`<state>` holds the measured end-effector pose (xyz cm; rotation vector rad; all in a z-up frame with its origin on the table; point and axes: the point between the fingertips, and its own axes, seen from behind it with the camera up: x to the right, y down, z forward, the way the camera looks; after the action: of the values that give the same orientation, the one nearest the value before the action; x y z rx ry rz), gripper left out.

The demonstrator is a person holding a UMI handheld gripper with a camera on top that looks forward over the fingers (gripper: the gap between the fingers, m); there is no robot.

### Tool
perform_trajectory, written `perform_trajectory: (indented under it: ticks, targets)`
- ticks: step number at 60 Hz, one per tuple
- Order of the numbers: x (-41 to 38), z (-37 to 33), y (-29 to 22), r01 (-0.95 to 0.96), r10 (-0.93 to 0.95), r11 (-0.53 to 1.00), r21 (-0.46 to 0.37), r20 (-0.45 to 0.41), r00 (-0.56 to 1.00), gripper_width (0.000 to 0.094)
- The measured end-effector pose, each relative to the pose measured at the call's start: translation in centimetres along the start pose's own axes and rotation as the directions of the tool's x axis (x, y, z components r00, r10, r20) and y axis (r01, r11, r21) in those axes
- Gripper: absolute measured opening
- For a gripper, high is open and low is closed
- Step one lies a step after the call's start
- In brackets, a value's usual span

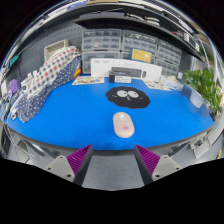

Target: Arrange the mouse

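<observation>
A white mouse [122,124] lies on the blue table cover [70,120], just ahead of my fingers and midway between them. Beyond it lies a round black mouse pad [128,97] with small pale things on it. My gripper [113,157] is open and empty; its purple pads [80,158] stand wide apart near the table's front edge, short of the mouse.
A patterned cloth [45,80] lies at the left of the table. White boxes and papers [108,70] stand at the back, shelves of drawers behind them. A green plant [205,85] stands at the right.
</observation>
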<state>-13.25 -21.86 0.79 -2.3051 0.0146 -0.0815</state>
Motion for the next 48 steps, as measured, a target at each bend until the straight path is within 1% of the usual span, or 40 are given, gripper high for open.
perform_trajectory:
  ticks: [10, 17, 19, 23, 32, 38, 40, 45, 46, 47, 48]
  targets:
    - [2.7, 3.7, -0.7, -0.001, 0.001, 1.0, -0.005, 0.051, 0.999, 0.0833]
    - [2.3, 6.4, -2.0, 0.009, -0.009, 1.0, -0.006, 0.095, 0.995, 0.0829]
    - [2.1, 6.8, -2.6, 0.007, -0.007, 1.0, 0.0, 0.11, 0.994, 0.0814]
    - [2.1, 7.8, -3.3, 0.018, -0.018, 1.0, 0.006, 0.112, 0.994, 0.0799]
    - [1.8, 9.1, -4.7, 0.039, -0.039, 0.999, 0.006, 0.136, 0.99, 0.066]
    - [2.4, 9.6, -5.1, 0.037, -0.037, 0.999, 0.006, 0.13, 0.991, 0.0545]
    - [2.6, 9.7, -5.1, 0.033, -0.034, 0.999, 0.005, 0.128, 0.991, 0.0486]
    - [2.8, 9.7, -4.9, 0.006, -0.005, 1.0, -0.006, 0.136, 0.991, 0.0434]
    - [2.8, 9.7, -4.9, 0.003, -0.001, 1.0, -0.009, 0.135, 0.991, 0.0451]
    - [2.8, 9.7, -5.0, 0.004, -0.002, 1.0, -0.011, 0.135, 0.991, 0.0406]
    - [2.8, 9.7, -4.9, 0.009, -0.007, 1.0, -0.016, 0.133, 0.991, 0.039]
